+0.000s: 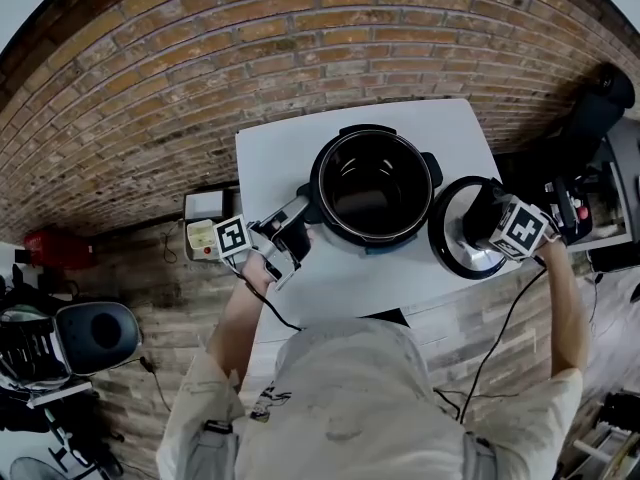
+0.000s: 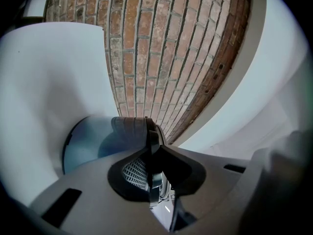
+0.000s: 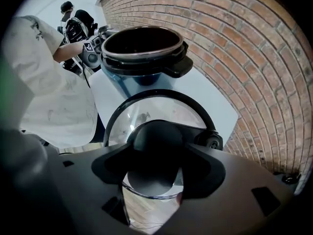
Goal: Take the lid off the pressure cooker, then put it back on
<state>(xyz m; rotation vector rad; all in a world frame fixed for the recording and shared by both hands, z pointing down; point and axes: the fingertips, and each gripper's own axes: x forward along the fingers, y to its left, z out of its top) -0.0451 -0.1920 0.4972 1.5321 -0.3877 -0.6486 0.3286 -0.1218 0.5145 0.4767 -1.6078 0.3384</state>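
1. Brick wall backs the white table (image 1: 290,148) where the pressure cooker (image 1: 372,240) stands. Its mouth is open and the pot inside is bare. We place everything else from this cooker.
2. Its lid (image 1: 450,238) is off. It sits to the right of the cooker, rim close beside the cooker's right handle, out over the table's right edge and not over the pot. We judge it held clear of the tabletop.
3. Our right gripper (image 1: 482,216) grasps the lid by its black knob (image 3: 155,153). In the right gripper view the knob fills the gap between the jaws, pressed on both sides, with the glass dome and dark rim spread out below.
4. Our left gripper (image 1: 298,218) is clenched on the side handle (image 1: 305,198) at the cooker's left. In the left gripper view the thin dark handle is pinched between jaws that are almost together.
5. We judge the removal done and the return not yet begun.
   - The open mouth lies to the left of the lid, toward the left gripper. In the right gripper view it shows just beyond the lid's far rim.
   - The lid is round, so there is no long axis to line up. The knob must come upright over the centre of the mouth, and the rim must pass above the right handle.
   - The right hand carries the lid and the left only braces.
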